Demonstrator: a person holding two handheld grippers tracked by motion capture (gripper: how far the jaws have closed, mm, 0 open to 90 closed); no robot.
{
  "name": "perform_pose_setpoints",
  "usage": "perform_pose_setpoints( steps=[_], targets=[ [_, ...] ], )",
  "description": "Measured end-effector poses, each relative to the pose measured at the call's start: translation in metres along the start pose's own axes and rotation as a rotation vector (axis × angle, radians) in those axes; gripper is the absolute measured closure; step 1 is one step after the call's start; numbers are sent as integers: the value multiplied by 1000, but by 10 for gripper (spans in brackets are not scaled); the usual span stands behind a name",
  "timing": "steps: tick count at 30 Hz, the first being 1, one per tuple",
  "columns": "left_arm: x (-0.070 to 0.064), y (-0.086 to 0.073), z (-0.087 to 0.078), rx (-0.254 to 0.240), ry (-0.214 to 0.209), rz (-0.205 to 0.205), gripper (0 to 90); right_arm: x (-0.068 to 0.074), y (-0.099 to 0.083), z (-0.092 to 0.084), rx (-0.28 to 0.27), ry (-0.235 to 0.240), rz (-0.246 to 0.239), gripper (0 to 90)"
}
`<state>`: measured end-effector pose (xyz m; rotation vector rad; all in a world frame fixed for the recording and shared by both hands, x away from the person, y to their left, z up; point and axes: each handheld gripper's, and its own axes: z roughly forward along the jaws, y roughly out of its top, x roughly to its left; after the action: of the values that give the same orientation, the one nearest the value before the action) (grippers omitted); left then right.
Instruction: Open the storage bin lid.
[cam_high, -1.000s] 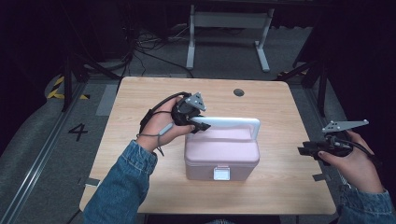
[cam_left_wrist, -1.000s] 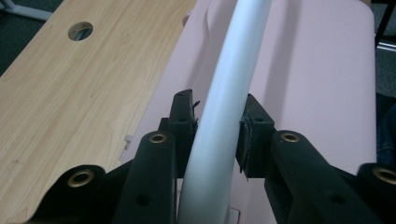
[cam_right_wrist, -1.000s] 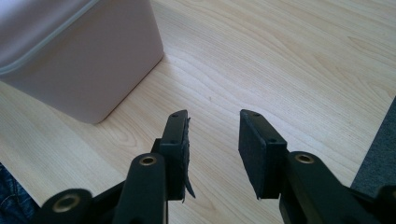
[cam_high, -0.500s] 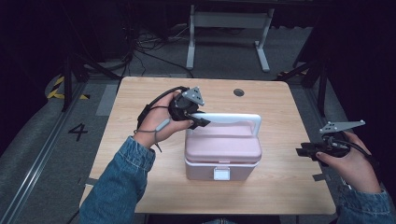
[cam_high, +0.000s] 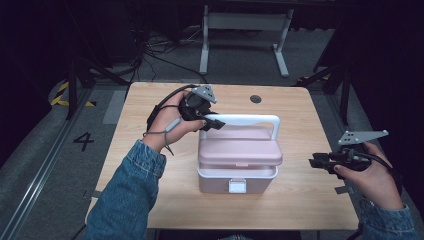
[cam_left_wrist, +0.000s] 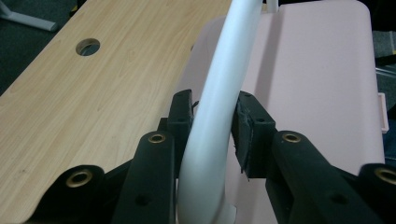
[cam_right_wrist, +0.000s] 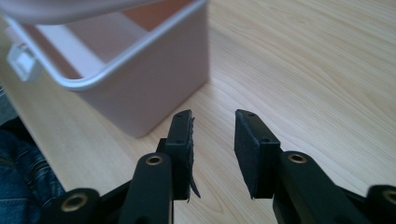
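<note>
**High view: lid coming up by the handle, right side idle**

High view shows my left gripper clamped on the white handle of the pink box, which sits near the middle of the table. The lid looks lifted a little off the base, tilted up at the front.

What worries me: I'm holding the handle near its left bend, not its middle, so the pull is off-centre. If the hinge is stiff, I judge the whole box could tip or skid toward me rather than the lid opening, since nothing holds the base down. The handle is smooth and round, so it could also roll or slip between the pads.

In the left gripper view the pads press both sides of the white handle, jaws nearly closed around it, with the pink lid behind.

My right gripper hovers off the box's right side, apart from it. In the right gripper view its jaws stand partly apart with only bare table between them; they have just been closing a little. The box's corner lies ahead, untouched.
</note>
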<state>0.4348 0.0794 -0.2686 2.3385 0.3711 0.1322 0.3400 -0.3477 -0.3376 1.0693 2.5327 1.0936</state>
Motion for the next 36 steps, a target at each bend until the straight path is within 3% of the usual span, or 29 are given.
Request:
perform_pose_setpoints(
  steps=[5, 10, 17, 19, 20, 27, 36],
  targets=[
    [3, 0, 0, -10, -5, -11, 709, 11, 8, 13, -46, 82, -70, 745],
    [5, -1, -1, -15, -10, -14, 708, 21, 14, 26, -136, 250, -153, 798],
    [6, -1, -1, -11, -14, -18, 708, 26, 18, 41, -186, 320, -210, 863],
    [6, -1, -1, -13, -16, -17, 708, 26, 18, 48, -242, 393, -230, 885],
    [6, -1, -1, -13, -17, -17, 708, 26, 18, 50, -253, 406, -234, 891],
    [6, -1, -1, -16, -13, -27, 708, 29, 20, 63, -263, 386, -254, 900],
    [7, -2, -1, -22, 0, -26, 703, 32, 24, 65, -308, 357, -251, 900]
  ],
)
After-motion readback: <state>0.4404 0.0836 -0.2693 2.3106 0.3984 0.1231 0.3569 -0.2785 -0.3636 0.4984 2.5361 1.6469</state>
